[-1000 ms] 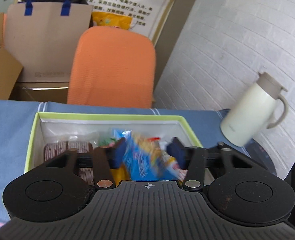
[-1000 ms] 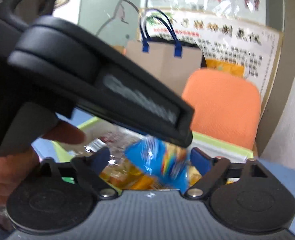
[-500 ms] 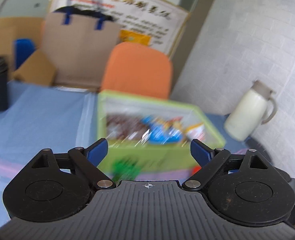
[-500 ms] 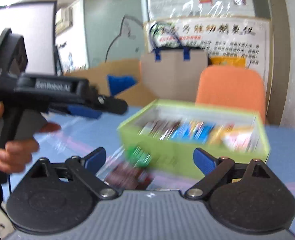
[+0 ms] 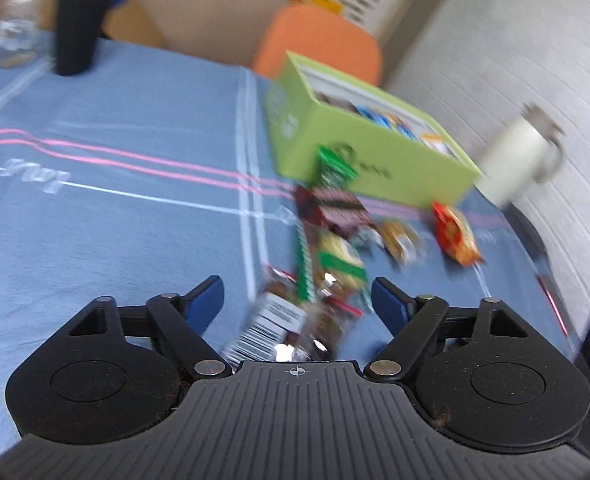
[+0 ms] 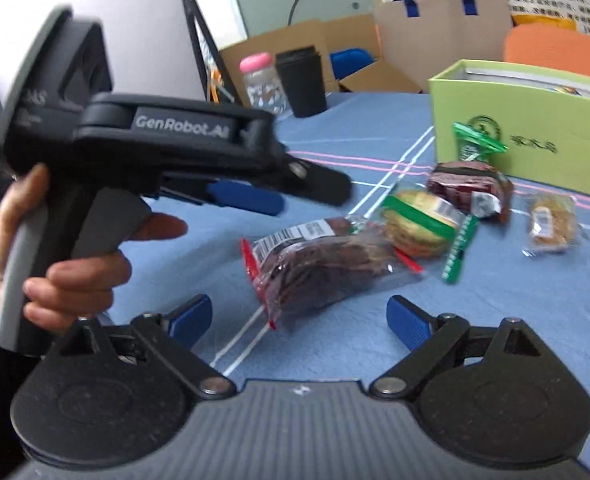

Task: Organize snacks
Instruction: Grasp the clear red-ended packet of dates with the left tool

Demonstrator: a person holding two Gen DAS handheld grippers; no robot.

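The left gripper (image 5: 297, 298) has its blue-tipped jaws spread wide and grips nothing; it hangs low over the blue tablecloth (image 5: 127, 216), with a clear packet of dark dried fruit (image 5: 291, 328) lying between and just ahead of the fingertips. The right gripper (image 6: 299, 316) is likewise wide open and empty, aimed at the same packet (image 6: 319, 264) from the other side. In the right wrist view the person's left hand (image 6: 59, 264) wraps the handle of the left tool, a forefinger resting at the trigger.

Beyond the dark packet, touching it, sits a round biscuit in a green-banded wrapper (image 6: 419, 224), then a maroon-wrapped cake (image 6: 471, 188), and to the right a small brown cookie packet (image 6: 551, 224), apart from the others. A red-orange packet (image 5: 455, 236) lies farther right; motion blur leaves its contents unclear. A green sachet (image 6: 475, 144) leans against the front wall of the lime-green box (image 6: 535, 152), which holds more snacks (image 5: 387, 120).

Behind stand a black cup (image 6: 301, 80), a pink-lidded jar (image 6: 261, 82), a cream jug (image 5: 515, 164) and an orange chair (image 5: 319, 46).
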